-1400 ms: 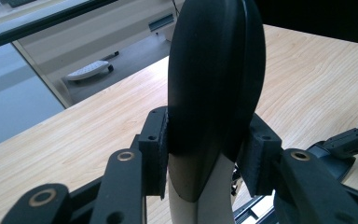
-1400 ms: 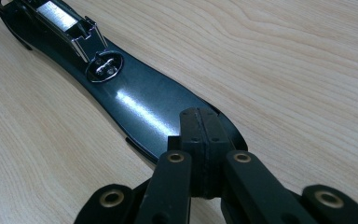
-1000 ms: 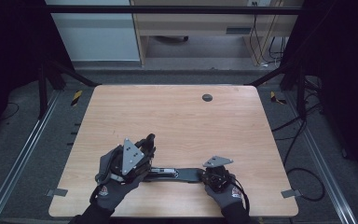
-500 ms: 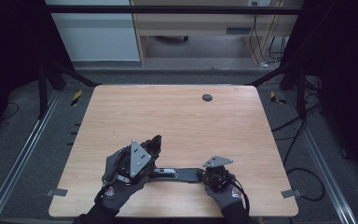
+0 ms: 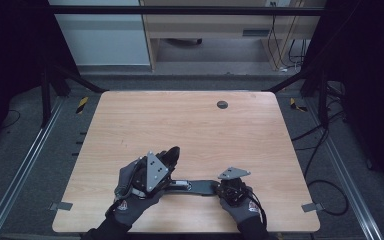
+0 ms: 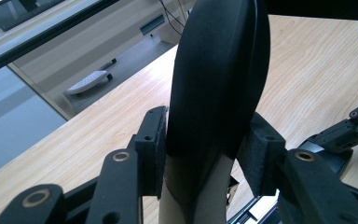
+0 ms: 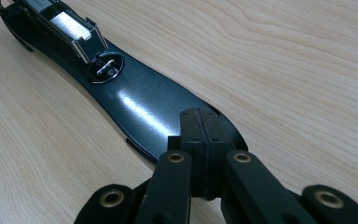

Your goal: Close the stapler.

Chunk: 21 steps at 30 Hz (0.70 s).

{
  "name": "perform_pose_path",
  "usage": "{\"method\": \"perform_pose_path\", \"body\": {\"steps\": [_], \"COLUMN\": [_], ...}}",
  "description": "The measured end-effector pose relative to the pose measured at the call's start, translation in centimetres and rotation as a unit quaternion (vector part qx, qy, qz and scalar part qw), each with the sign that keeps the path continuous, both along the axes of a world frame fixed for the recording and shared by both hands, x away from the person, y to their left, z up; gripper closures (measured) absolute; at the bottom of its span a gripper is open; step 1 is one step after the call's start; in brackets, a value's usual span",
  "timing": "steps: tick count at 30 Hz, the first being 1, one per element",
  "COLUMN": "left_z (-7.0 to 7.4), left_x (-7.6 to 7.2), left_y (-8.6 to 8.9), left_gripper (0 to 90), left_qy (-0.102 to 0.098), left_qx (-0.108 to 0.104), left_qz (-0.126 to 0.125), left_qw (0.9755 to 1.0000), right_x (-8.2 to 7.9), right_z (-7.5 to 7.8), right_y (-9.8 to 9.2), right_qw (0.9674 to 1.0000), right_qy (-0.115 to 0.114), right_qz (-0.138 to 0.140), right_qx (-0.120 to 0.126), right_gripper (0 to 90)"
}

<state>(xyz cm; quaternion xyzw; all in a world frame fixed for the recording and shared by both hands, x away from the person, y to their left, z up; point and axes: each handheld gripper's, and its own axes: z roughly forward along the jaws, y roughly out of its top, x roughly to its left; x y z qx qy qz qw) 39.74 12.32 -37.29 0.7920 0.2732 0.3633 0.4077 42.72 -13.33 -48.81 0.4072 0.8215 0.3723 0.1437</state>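
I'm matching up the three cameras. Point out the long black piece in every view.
High view: the long black piece lies crosswise near the table's front edge, just left of centre.
Left gripper view: its rounded end rises up the middle, between the jaws.
Right gripper view: it runs from top left down to the shut jaws.
Shared landmark: the wooden tabletop.

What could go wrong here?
1. The left tool pinches the black rounded piece near its base, so it might slip out.
2. The right tool is shut, its tips just resting on the long black plate's end, so the plate could slide on the table.
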Motion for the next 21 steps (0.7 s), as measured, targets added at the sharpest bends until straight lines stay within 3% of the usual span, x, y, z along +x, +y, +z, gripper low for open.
{"method": "perform_pose_path", "body": {"steps": [21], "left_z": [-0.7], "left_x": [-0.1], "left_y": [-1.4], "left_gripper": [54.5], "left_qy": [-0.008], "left_qx": [0.020], "left_qz": [-0.010], "left_qw": [0.9997], "right_x": [0.0], "right_z": [0.0], "right_y": [-0.1], "right_qw": [1.0000], "right_qy": [0.002], "right_qz": [-0.001], "right_qx": [0.006], "right_gripper": [90.0]}}
